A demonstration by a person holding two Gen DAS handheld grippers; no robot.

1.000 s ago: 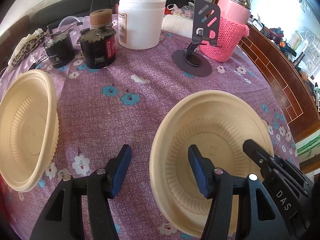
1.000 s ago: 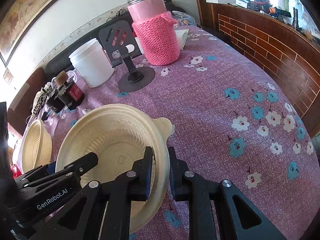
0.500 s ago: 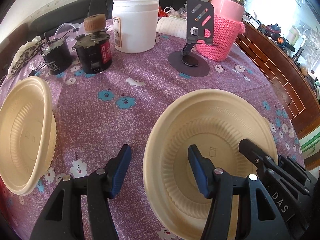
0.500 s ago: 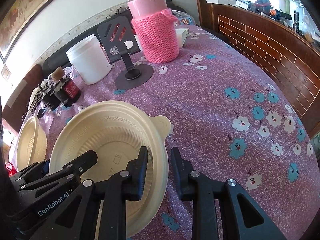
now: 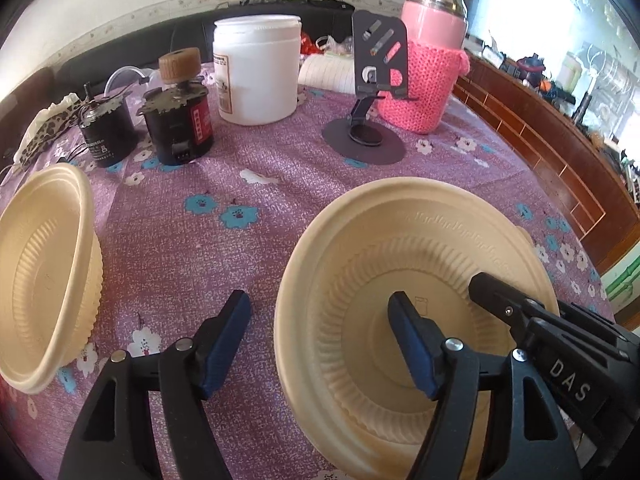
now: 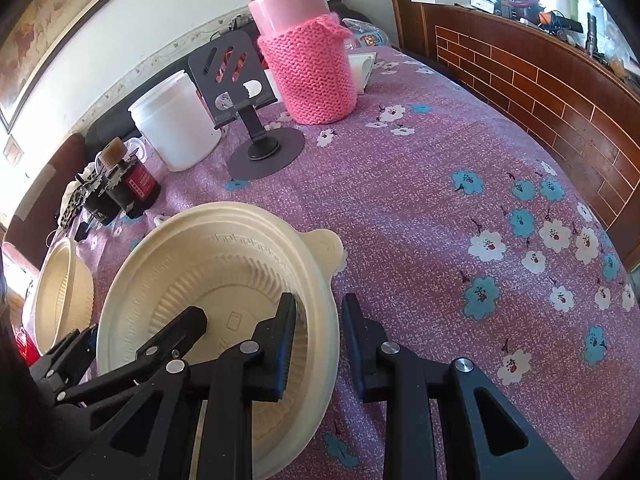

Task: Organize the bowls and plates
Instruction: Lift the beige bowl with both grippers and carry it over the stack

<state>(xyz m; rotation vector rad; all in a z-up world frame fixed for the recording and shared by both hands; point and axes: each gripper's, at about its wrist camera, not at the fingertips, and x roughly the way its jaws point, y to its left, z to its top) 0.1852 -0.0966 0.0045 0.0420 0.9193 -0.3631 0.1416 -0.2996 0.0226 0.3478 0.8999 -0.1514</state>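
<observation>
A cream disposable bowl (image 5: 412,264) sits on the purple flowered tablecloth, seen also in the right wrist view (image 6: 224,264). My left gripper (image 5: 320,340) is open and straddles its left rim, one finger inside, one outside. My right gripper (image 6: 318,332) is open and straddles its right rim beside the tab handle; nothing is gripped. A second cream bowl, or a stack of them, (image 5: 44,276) sits at the table's left edge, also in the right wrist view (image 6: 60,284).
At the back stand a white plastic jar (image 5: 258,68), a pink knitted thermos (image 5: 430,68), a black phone stand (image 5: 366,120) and two small dark motors (image 5: 180,120). A brick-patterned wooden wall (image 6: 540,92) borders the table's right edge.
The right gripper's jaws have opened from the bowl's right rim. Both cameras have shifted slightly, and the bowl seems a little nearer the left bowl.
</observation>
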